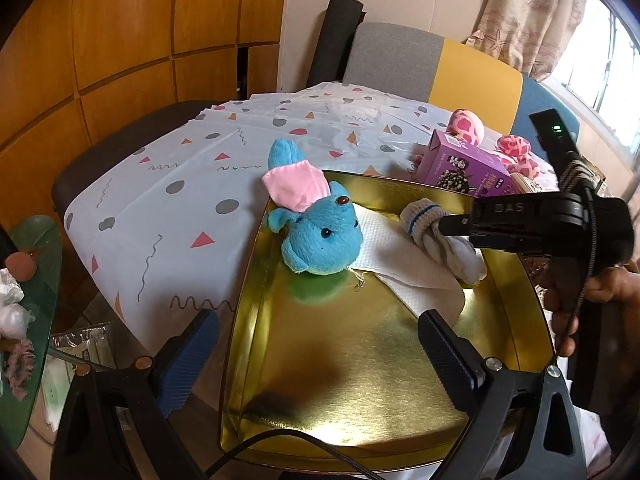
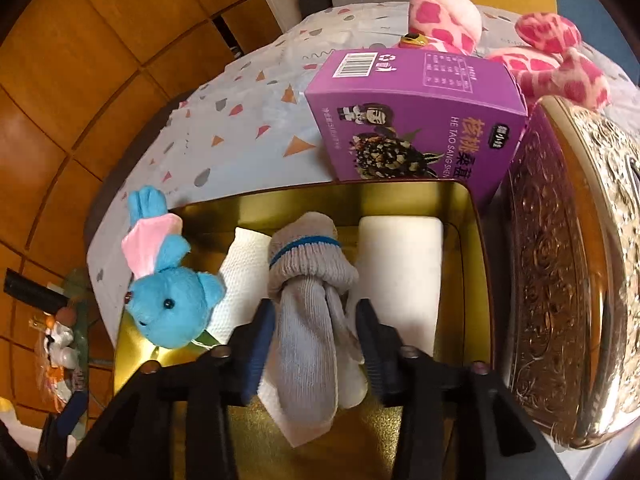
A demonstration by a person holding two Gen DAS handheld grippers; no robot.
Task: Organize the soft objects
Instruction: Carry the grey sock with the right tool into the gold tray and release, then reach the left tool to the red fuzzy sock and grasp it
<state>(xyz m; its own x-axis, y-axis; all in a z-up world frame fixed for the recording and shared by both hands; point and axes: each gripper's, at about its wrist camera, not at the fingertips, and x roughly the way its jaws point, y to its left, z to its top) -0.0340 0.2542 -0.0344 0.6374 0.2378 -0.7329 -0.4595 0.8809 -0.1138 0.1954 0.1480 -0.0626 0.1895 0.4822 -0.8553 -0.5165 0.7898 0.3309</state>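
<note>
A gold tin (image 1: 360, 380) (image 2: 400, 196) lies open on the patterned tablecloth. A blue plush with a pink wing (image 1: 320, 236) (image 2: 172, 312) hangs over its left rim, head inside. A rolled grey sock with a blue stripe (image 1: 436, 236) (image 2: 308, 320) rests on a paper towel (image 1: 400, 264) (image 2: 244, 264) in the tin. My right gripper (image 1: 444, 228) (image 2: 316, 340) straddles the sock, jaws parted, pads not pressing it. My left gripper (image 1: 320, 352) hovers open over the tin's near half, with nothing between its fingers.
A white block (image 2: 400, 272) lies in the tin's far right corner. A purple box (image 1: 460, 164) (image 2: 420, 120) stands behind the tin, a pink spotted plush (image 1: 466, 124) (image 2: 444, 16) beyond it. An embossed metal lid (image 2: 560, 280) is on the right. A hand (image 1: 600, 292) holds the right gripper.
</note>
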